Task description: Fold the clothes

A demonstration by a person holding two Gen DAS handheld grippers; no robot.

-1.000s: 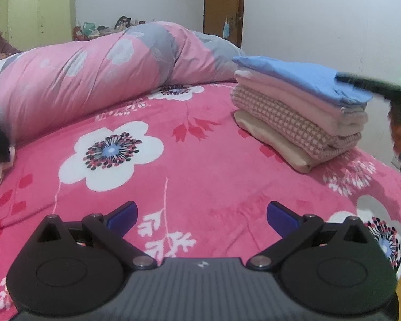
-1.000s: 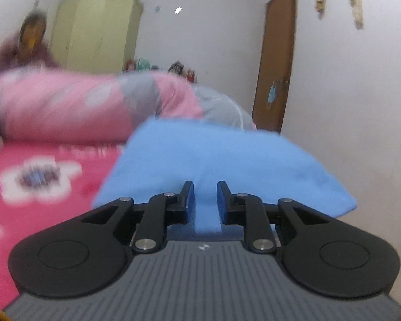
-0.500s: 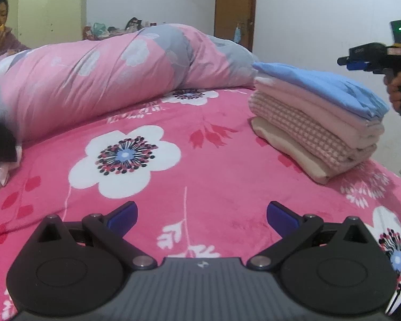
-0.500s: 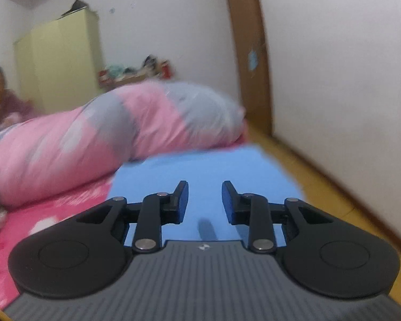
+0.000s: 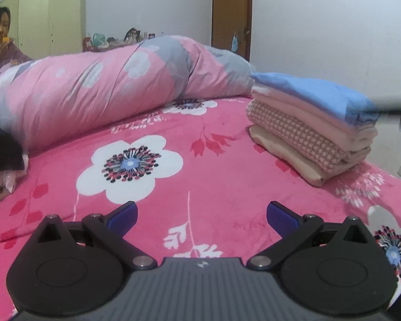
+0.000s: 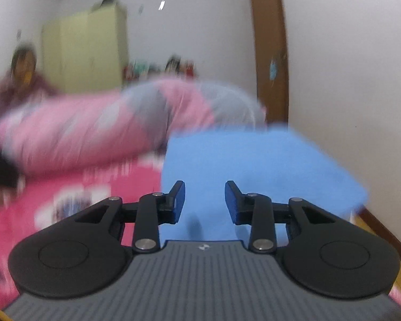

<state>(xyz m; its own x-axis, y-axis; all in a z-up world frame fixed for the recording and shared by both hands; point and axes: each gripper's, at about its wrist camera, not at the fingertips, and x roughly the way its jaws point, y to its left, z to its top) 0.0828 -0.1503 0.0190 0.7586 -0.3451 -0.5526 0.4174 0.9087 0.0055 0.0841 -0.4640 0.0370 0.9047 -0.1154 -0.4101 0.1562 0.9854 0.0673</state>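
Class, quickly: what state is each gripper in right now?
Left gripper: open, holding nothing.
Right gripper: jaws opening, nothing between them, above the blue folded cloth.

Bare floral bedspread [image 5: 227, 176] is lying open mid-bed; rolled quilt [image 5: 99, 93] is blocking the far side; folded stack [image 5: 307, 123] is crowding the right edge, wall [image 6: 361, 93] seemingly close behind.

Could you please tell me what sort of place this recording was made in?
Most likely a home bedroom: a bed with a pink floral bedspread and a rolled quilt, a pale green wardrobe by the far wall, and a stack of folded clothes.
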